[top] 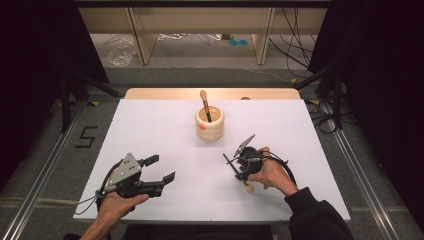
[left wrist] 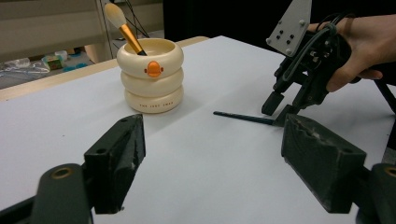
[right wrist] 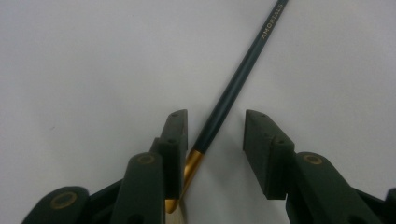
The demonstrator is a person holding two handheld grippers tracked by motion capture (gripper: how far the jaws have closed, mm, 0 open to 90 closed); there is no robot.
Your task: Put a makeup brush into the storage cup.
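Observation:
A cream ringed holder point(top: 209, 124) point(left wrist: 150, 79) stands at the table's far middle, with a gold-handled brush point(top: 205, 104) point(left wrist: 123, 28) upright in it. A second brush point(top: 229, 162) point(left wrist: 243, 117) point(right wrist: 238, 79), dark green with a gold ferrule, lies flat on the table at the front right. My right gripper point(top: 240, 174) point(left wrist: 278, 112) point(right wrist: 215, 116) points down over it with its jaws on either side of the handle. One jaw is close to the ferrule, the other stands apart, so the gripper is open. My left gripper point(top: 162, 168) point(left wrist: 210, 135) rests open at the front left with nothing between its jaws.
The white tabletop point(top: 165, 125) has a wooden strip point(top: 165, 93) along its far edge. Beyond the table are bench legs, cables and a plastic bag on the floor. A "5" mark point(top: 86, 136) is on the floor to the left.

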